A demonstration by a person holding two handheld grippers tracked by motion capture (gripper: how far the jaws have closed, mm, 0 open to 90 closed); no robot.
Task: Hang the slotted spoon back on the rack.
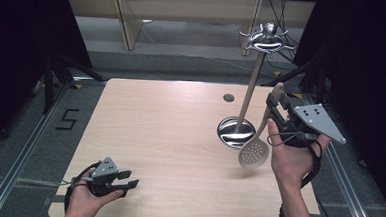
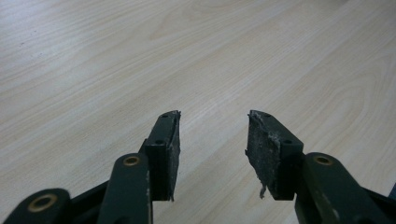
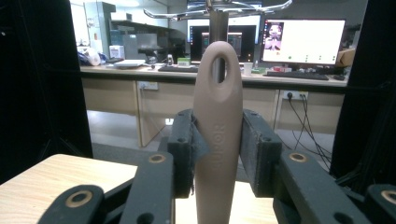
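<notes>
A slotted spoon (image 1: 255, 153) with a perforated metal head and a beige handle (image 3: 217, 126) hangs above the table at the right. My right gripper (image 1: 273, 103) is shut on the upper part of that handle, and the handle's hanging hole stands above the jaws. Just left of it a utensil stand (image 1: 252, 86) rises from a round metal base (image 1: 236, 132) to a ring of hooks (image 1: 268, 38). My left gripper (image 1: 129, 180) rests low at the table's front left, open, with nothing between its fingers (image 2: 212, 149).
The wooden table (image 1: 169, 137) has a small grey grommet (image 1: 228, 97) near its far edge. Beyond the table are a desk with monitors (image 3: 303, 42) and dark curtains on both sides.
</notes>
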